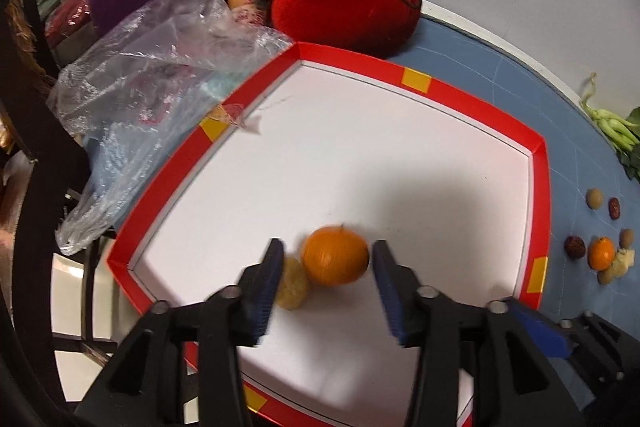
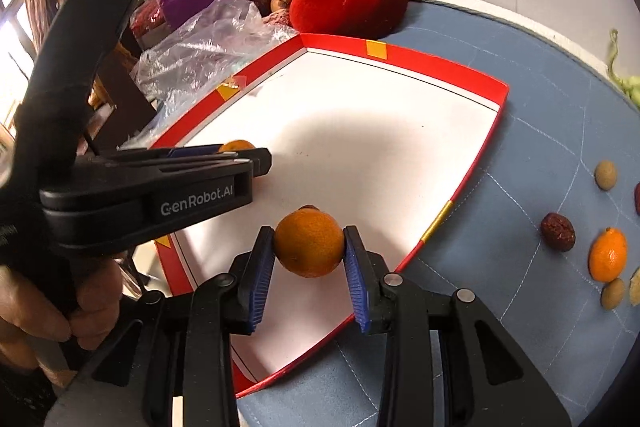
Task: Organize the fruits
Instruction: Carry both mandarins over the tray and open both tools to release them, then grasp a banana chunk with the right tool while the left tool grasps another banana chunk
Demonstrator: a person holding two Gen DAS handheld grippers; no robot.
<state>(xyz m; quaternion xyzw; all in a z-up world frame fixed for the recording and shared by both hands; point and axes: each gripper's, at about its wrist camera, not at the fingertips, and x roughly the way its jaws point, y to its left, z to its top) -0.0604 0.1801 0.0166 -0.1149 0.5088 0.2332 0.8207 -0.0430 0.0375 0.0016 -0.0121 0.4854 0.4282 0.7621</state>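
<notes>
In the left wrist view, the left gripper (image 1: 326, 257) sits low in the frame with its two blue-padded fingers (image 1: 266, 291) spread apart on either side of a round orange mandarin (image 1: 335, 255) that lies on the white floor of the red-rimmed cardboard tray (image 1: 538, 179); neither pad clearly touches the fruit, and one pale yellow lumpy fruit (image 1: 294, 283) rests against the mandarin's lower left. In the right wrist view, the right gripper (image 2: 309, 247) at lower centre has its two fingers (image 2: 354, 267) closed onto a second orange mandarin (image 2: 309, 242), held above the tray's near edge. That makes two mandarins at the tray. At the right edge of the right wrist view, the blue cutting-mat table (image 2: 520, 115) carries loose fruit: one more small orange citrus (image 2: 608, 255), one dark red wrinkled date (image 2: 558, 231) fully in view with another cut off by the frame, and two tan round nuts (image 2: 605, 175). One red velvet drawstring pouch (image 2: 348, 1) and one crumpled clear plastic bag (image 2: 208, 43) sit beyond the tray at upper left.
</notes>
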